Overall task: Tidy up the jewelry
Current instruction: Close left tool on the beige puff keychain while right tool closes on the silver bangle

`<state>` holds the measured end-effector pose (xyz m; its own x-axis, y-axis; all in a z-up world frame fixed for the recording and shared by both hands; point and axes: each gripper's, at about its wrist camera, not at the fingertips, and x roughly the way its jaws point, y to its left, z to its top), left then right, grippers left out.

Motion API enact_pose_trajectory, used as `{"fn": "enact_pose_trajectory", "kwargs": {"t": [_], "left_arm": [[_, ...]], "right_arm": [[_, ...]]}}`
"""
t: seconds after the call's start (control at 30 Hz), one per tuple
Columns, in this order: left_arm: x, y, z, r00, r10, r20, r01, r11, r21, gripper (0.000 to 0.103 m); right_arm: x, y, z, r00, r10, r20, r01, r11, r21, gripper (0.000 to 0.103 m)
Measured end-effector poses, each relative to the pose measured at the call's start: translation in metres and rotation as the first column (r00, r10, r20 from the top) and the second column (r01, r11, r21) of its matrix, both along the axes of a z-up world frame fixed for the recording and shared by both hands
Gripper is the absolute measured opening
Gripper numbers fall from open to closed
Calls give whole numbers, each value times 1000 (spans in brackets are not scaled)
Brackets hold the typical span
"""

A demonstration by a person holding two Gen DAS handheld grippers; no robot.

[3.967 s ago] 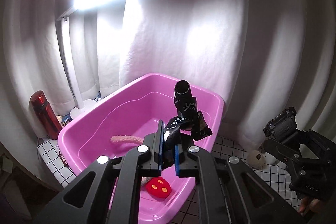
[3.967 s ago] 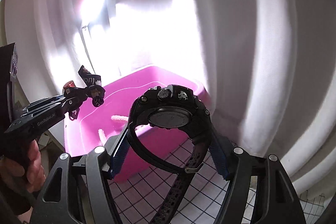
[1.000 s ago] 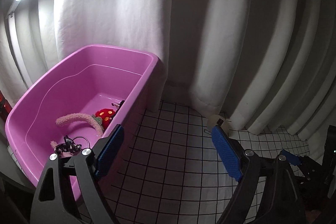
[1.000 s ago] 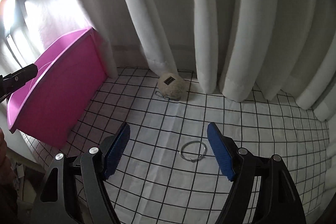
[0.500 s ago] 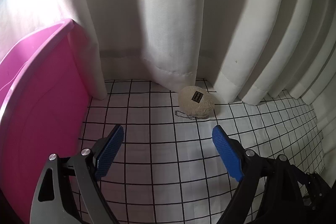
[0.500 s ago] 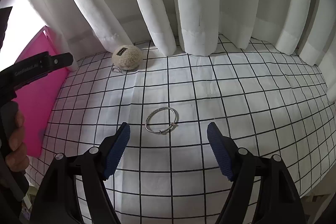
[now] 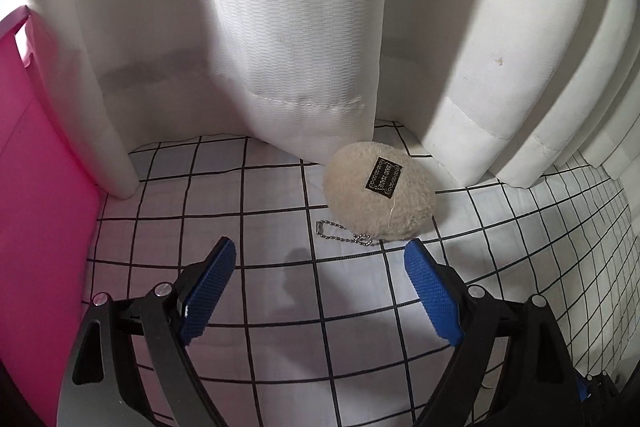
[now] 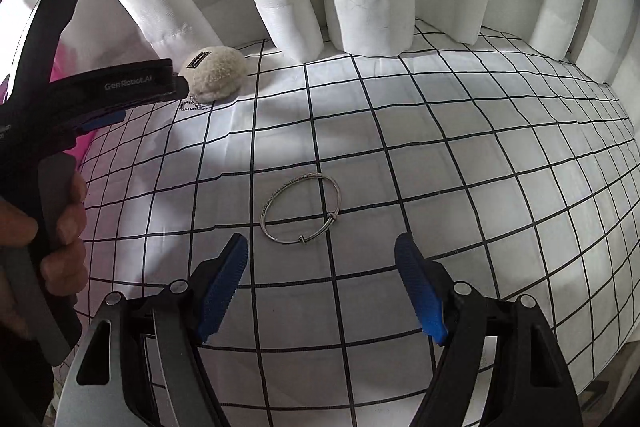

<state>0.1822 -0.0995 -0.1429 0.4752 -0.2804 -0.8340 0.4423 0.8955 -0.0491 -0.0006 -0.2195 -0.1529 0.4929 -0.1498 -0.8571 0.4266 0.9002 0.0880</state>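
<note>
Both tools are empty and spread wide, so neither piece left on the cloth is collected yet; the left gripper (image 7: 320,267) has its blue pads apart with nothing between them, and the right gripper (image 8: 322,263) is likewise released, holding nothing. Just ahead of the left gripper, slightly toward its right finger, the plush keychain (image 7: 380,193) lies on the checked tablecloth (image 7: 240,211) against the hem of the white curtain (image 7: 300,47); its ball chain (image 7: 344,233) trails toward the gap between the fingers. Directly ahead of the right gripper, close to its tips and nearer its left finger, the silver bangle (image 8: 301,209) lies flat on the cloth, untouched. The pink bin (image 7: 36,207) stands off to the left gripper's left side; only its outer wall shows, so what it holds cannot be told from here. As a judgement, two pick-ups remain at least, the keychain for the left and the bangle for the right, each followed by a carry to the bin; the thin bangle, flat on soft cloth, looks the fiddlier grasp.
</note>
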Motion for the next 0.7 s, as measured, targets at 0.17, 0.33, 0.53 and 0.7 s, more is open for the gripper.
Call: {"fn": "enact_pose_trajectory", "kwargs": {"t": [0.17, 0.33, 0.53, 0.7], "left_arm": [[5, -9, -6, 1000, -26, 4, 26, 1000, -5, 85], [10, -14, -10, 999, -38, 5, 38, 999, -4, 85], [12, -27, -14, 999, -52, 11, 52, 999, 0, 85], [18, -39, -18, 998, -66, 7, 66, 998, 0, 85]], "right_arm": [[6, 4, -5, 1000, 3, -6, -3, 1000, -13, 73], [11, 4, -11, 1000, 2, -15, -2, 1000, -20, 73], [14, 5, -12, 1000, -3, -11, 2, 1000, -31, 73], [16, 6, -13, 1000, 2, -14, -3, 999, -54, 73]]}}
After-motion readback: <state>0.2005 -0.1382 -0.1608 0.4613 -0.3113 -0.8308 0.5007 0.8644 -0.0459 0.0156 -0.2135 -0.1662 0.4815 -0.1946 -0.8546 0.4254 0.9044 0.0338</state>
